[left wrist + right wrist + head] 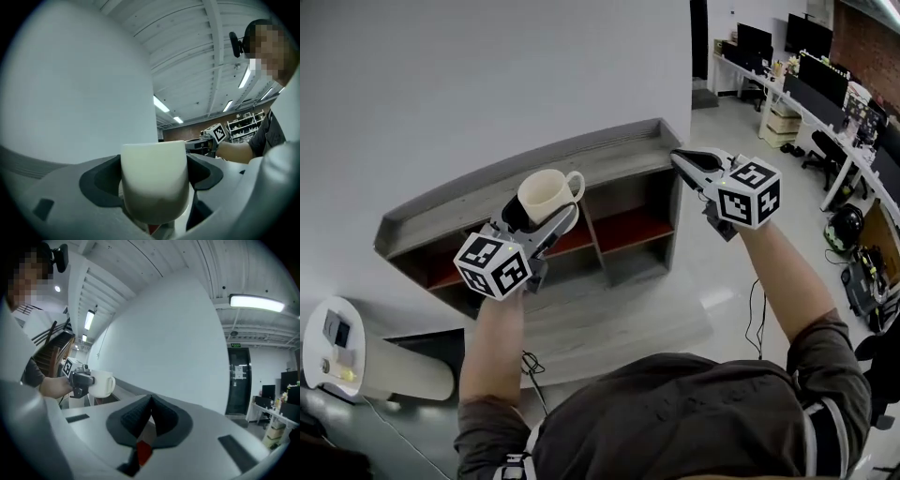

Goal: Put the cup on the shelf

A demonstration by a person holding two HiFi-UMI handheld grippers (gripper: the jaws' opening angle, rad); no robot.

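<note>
A cream cup (548, 195) with a handle on its right stands upright between the jaws of my left gripper (536, 212), which is shut on it, in front of the shelf's top. In the left gripper view the cup (154, 180) fills the gap between both pads. The low grey shelf (534, 169) has a flat top and red-lined compartments and stands against the white wall. My right gripper (687, 161) is shut and empty, its tips over the shelf's right end. From the right gripper view the cup (101, 383) shows at the left, and that gripper's own tips (151, 399) meet.
A white wall (487, 75) rises behind the shelf. A white rounded stand (337, 352) sits at the lower left. Desks with monitors (806, 66) and chairs line the far right. A cable (755, 319) lies on the floor.
</note>
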